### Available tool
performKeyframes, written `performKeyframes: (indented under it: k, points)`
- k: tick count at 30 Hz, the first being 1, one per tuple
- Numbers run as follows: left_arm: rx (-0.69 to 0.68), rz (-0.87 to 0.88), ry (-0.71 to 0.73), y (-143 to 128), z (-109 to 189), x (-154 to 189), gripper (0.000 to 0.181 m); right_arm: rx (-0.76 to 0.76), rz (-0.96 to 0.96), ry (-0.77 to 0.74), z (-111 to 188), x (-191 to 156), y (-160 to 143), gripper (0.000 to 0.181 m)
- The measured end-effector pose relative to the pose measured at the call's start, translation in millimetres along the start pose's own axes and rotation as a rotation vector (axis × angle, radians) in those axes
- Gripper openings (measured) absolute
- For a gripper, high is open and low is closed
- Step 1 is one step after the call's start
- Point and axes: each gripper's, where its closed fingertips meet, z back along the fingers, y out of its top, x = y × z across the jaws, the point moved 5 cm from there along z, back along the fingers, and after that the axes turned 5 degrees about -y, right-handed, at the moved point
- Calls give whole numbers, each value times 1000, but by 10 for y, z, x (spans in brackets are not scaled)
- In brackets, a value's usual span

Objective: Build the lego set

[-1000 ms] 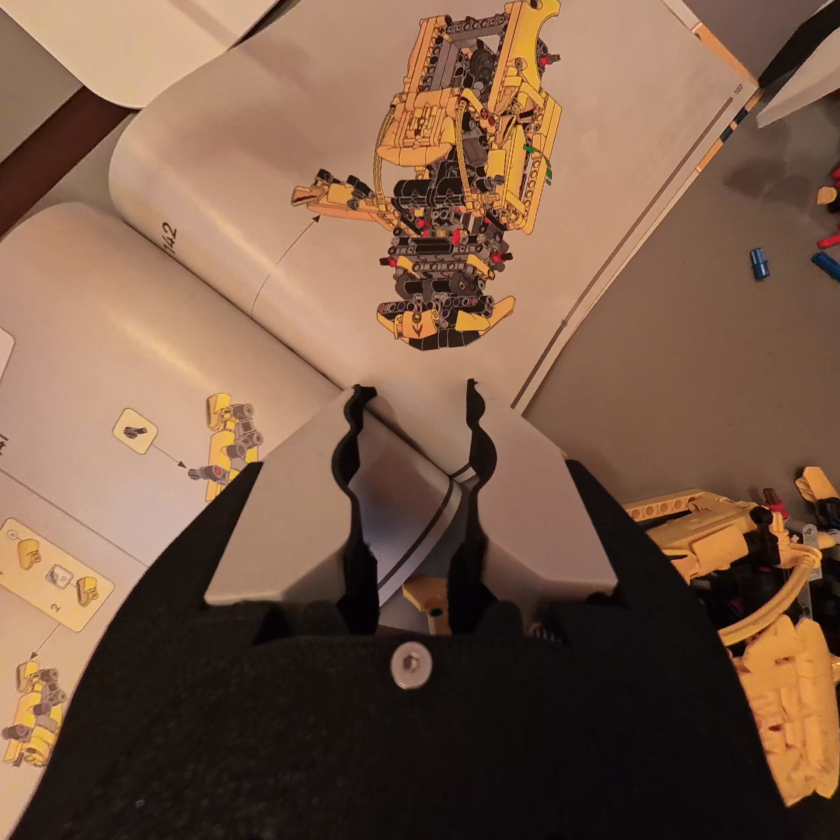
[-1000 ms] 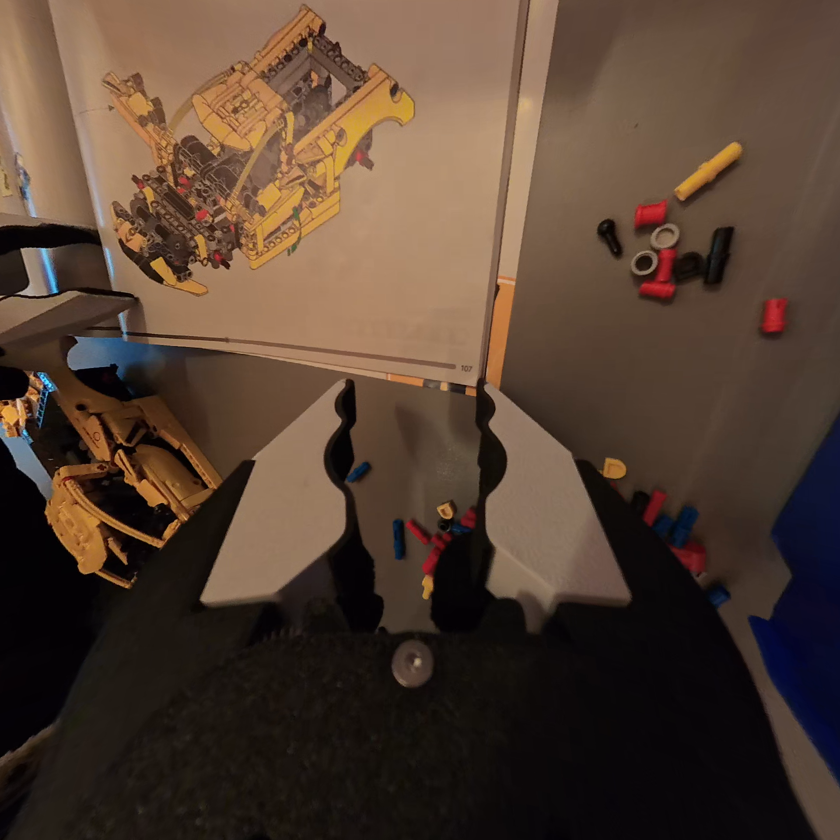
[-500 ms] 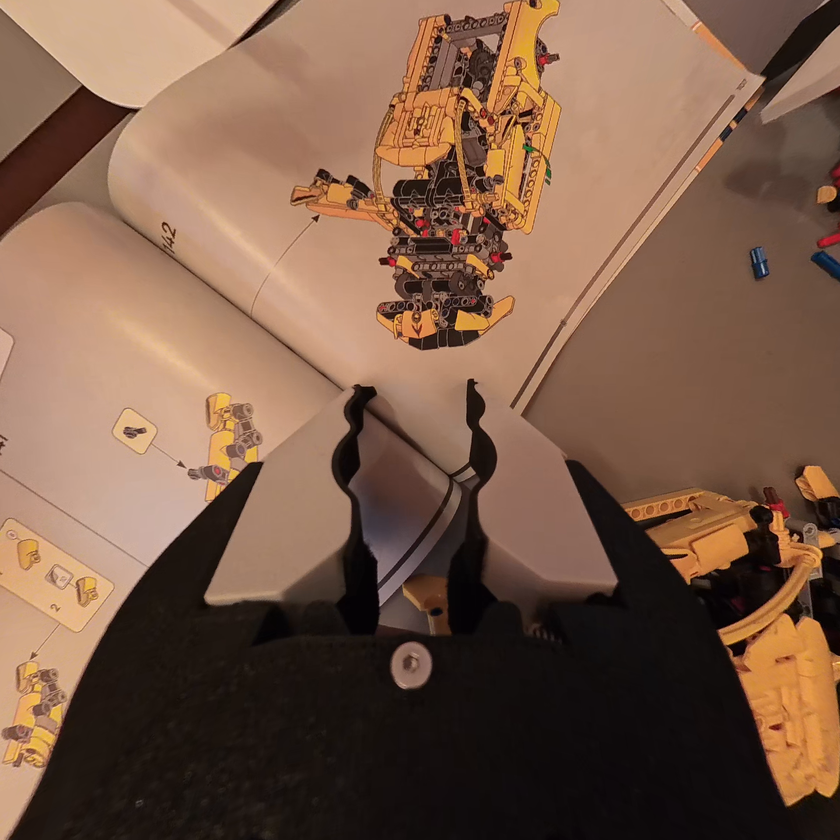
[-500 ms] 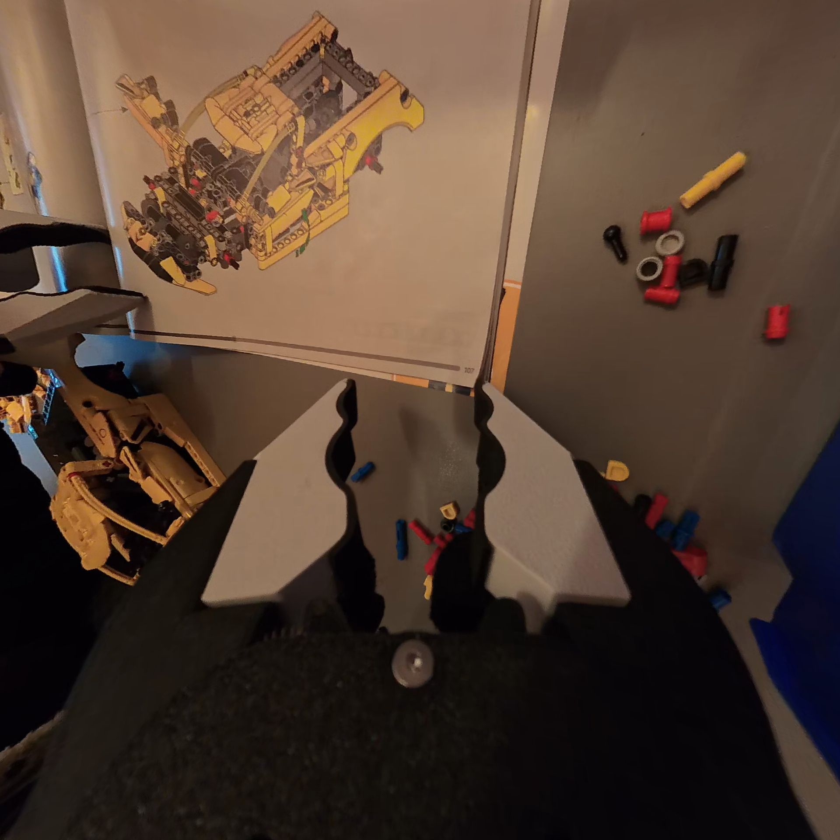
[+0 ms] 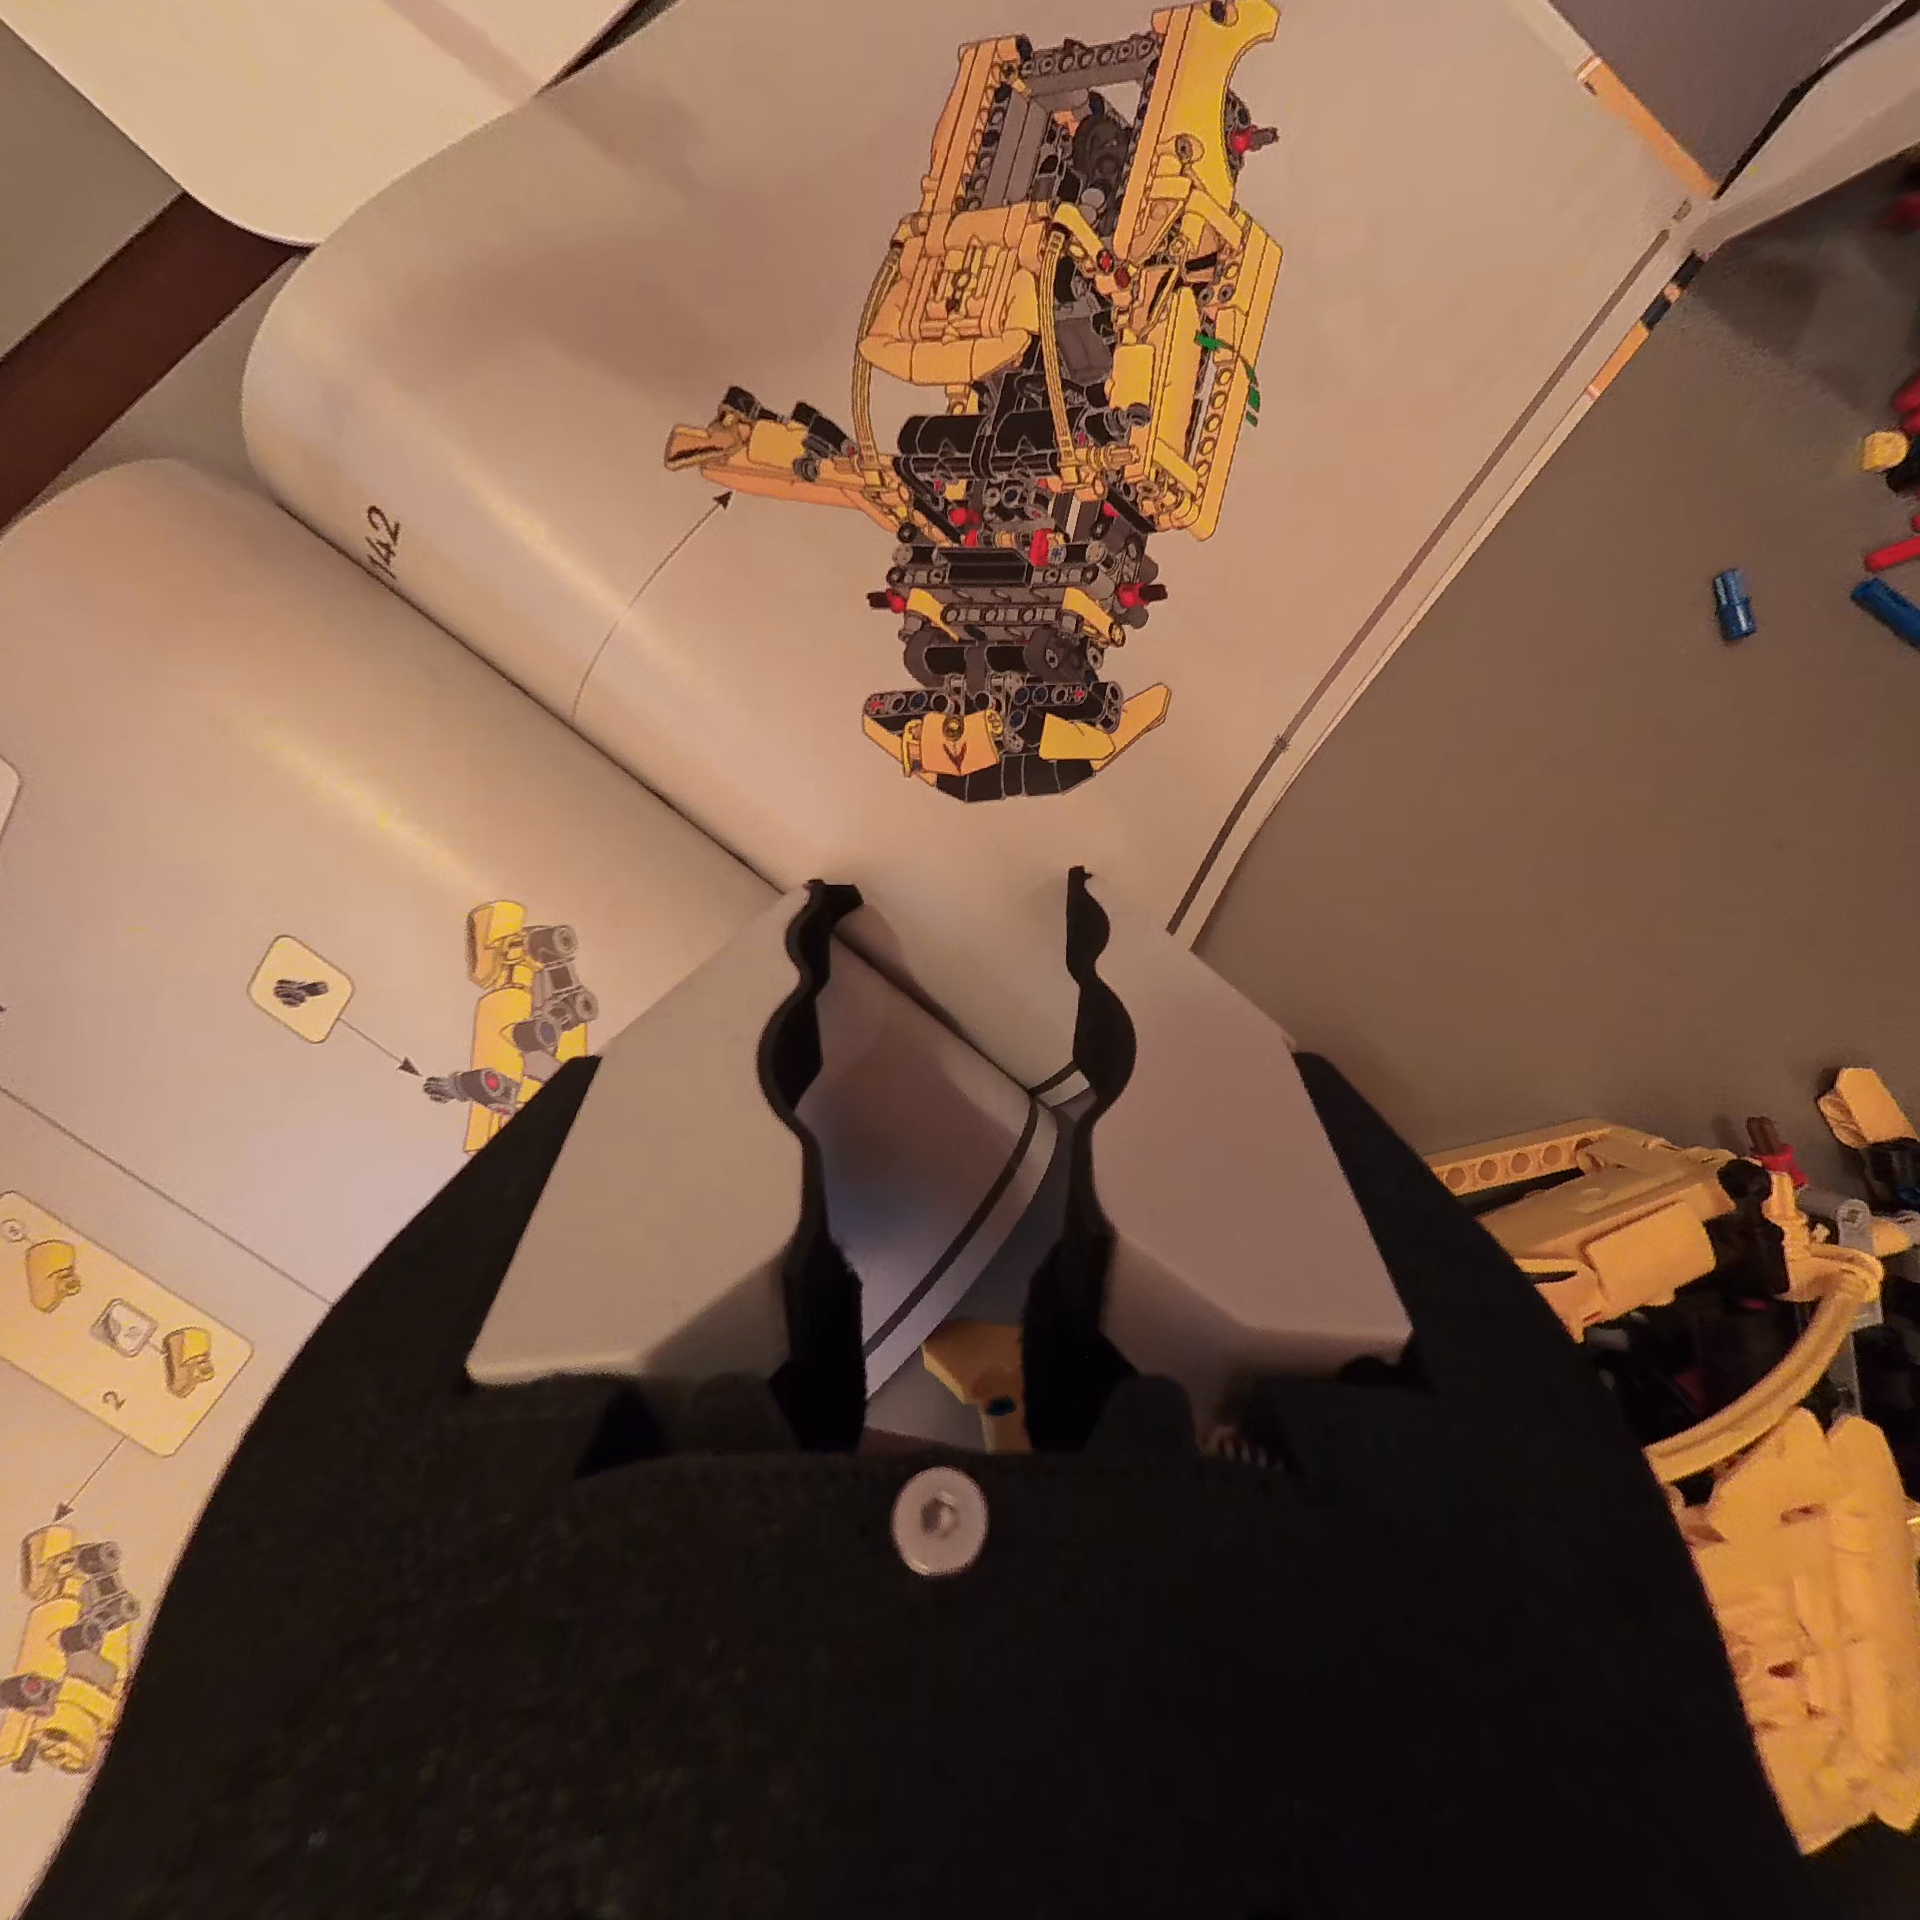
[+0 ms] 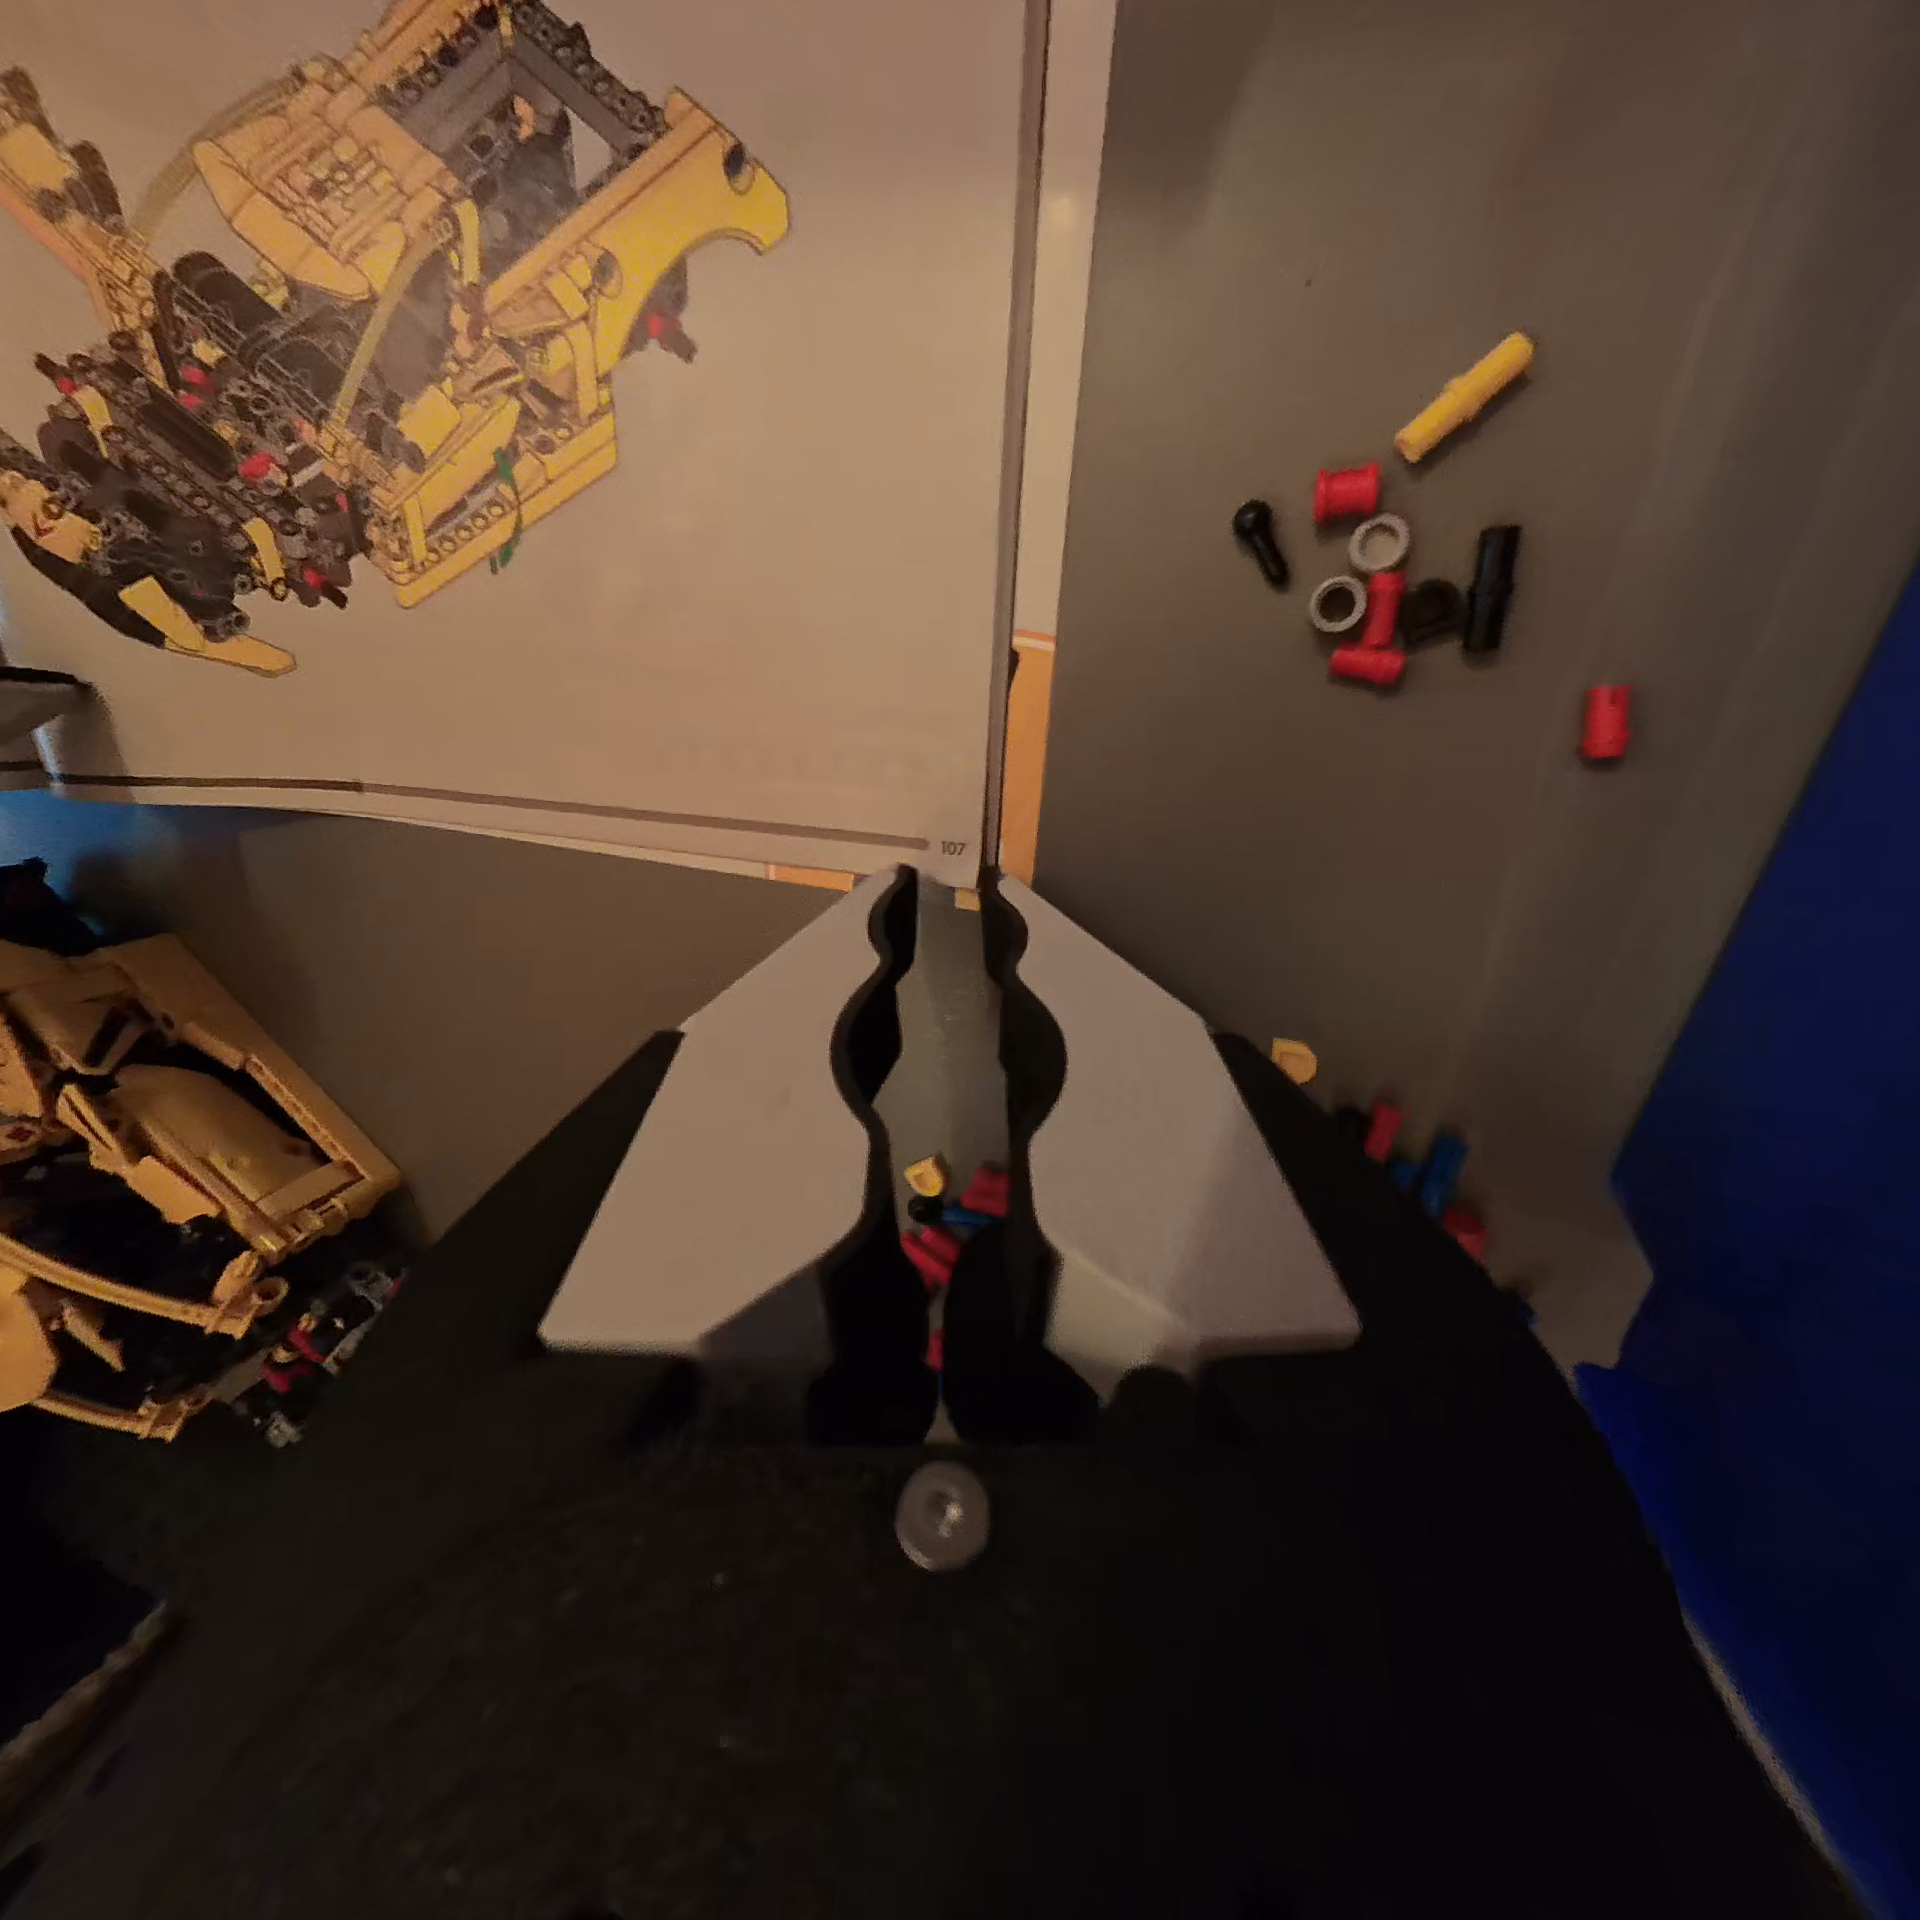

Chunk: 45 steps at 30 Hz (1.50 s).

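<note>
The open instruction booklet (image 5: 623, 312) lies on the grey table, its page showing the yellow vehicle. My left gripper (image 5: 948, 899) hovers over the booklet's lower edge, open and empty. The partly built yellow model (image 5: 1662, 1247) sits to its right. In the right wrist view my right gripper (image 6: 948, 883) has its jaws drawn nearly together, a narrow gap left, with its tips at the bottom right corner of the booklet (image 6: 727, 675). I cannot tell whether it touches the page. The model (image 6: 156, 1143) lies at lower left.
A cluster of small red, black and grey pieces (image 6: 1382, 582), a yellow axle (image 6: 1465, 410) and a lone red piece (image 6: 1605, 722) lie right of the booklet. A pile of small pins (image 6: 951, 1216) lies under my right gripper. A blue object (image 6: 1787, 1039) borders the right.
My right gripper has moved forward to the booklet's corner and its jaws have closed from wide open to nearly together. The left gripper has not moved.
</note>
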Motion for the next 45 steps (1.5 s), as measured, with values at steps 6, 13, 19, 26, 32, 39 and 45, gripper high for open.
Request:
performKeyframes:
  k: [6, 13, 19, 26, 32, 39, 45]
  points:
    - [3, 2, -3, 1, -3, -2, 45, 43, 1, 123, 37, -110, 75, 0]
    - [5, 9, -14, 8, -2, -7, 45, 105, 86, 199, 133, -309, 152, 0]
    - [43, 42, -34, 54, 25, -23, 45, 174, 193, 333, 237, -687, 224, 0]
    - [308, 238, -282, 314, 255, 37, 45, 122, 407, 456, 183, -1428, 142, 0]
    - [428, 465, -687, 364, 297, 58, 51, 99, 547, 530, 172, -1932, 18, 0]
    - [487, 485, -725, 350, 355, -22, 0, 165, 597, 652, 209, -2036, 35, 0]
    - [525, 480, -804, 390, 396, 24, 0, 634, 401, 508, 320, -1668, 564, 98]
